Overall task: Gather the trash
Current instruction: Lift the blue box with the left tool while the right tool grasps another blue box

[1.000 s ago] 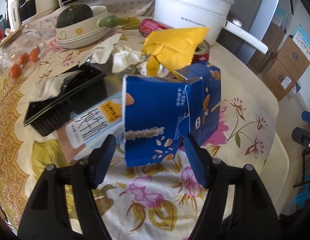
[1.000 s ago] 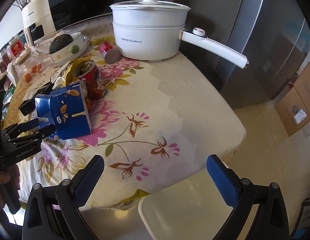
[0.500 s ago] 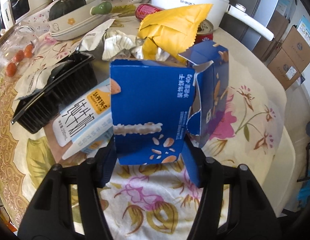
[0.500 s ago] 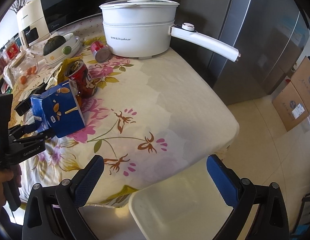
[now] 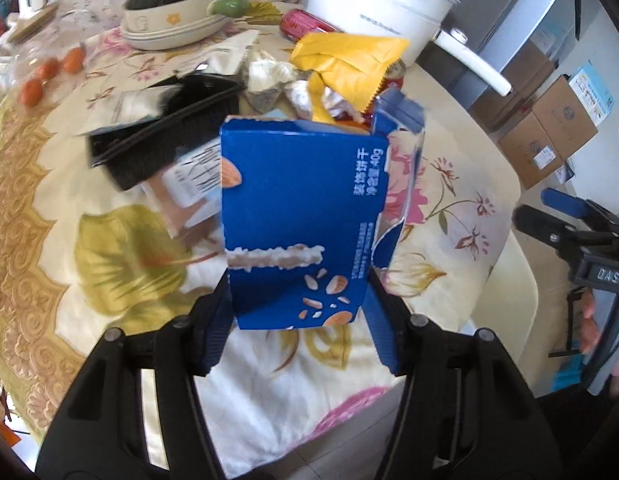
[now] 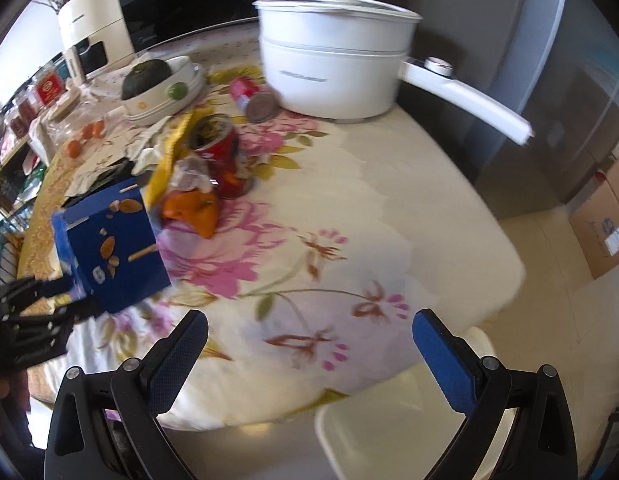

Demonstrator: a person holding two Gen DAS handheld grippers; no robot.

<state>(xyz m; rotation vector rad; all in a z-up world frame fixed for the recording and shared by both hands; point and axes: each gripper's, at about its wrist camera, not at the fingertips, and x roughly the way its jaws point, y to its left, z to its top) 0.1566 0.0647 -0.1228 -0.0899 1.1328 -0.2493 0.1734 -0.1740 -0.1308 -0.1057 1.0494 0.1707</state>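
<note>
My left gripper is shut on a blue biscuit box and holds it upright above the flowered tablecloth; the box also shows in the right wrist view. Behind it lie a yellow wrapper, crumpled paper, a black plastic tray, a milk carton and an upright red can. An orange wrapper lies by the can. My right gripper is open and empty over the table's near edge.
A white pot with a long handle stands at the back. A second red can lies beside it. A bowl with a squash is at the back left. A white bin rim sits below the table edge.
My left gripper closed on the blue box and lifted it off the table toward me. My right gripper shifted closer over the table edge, still open.
</note>
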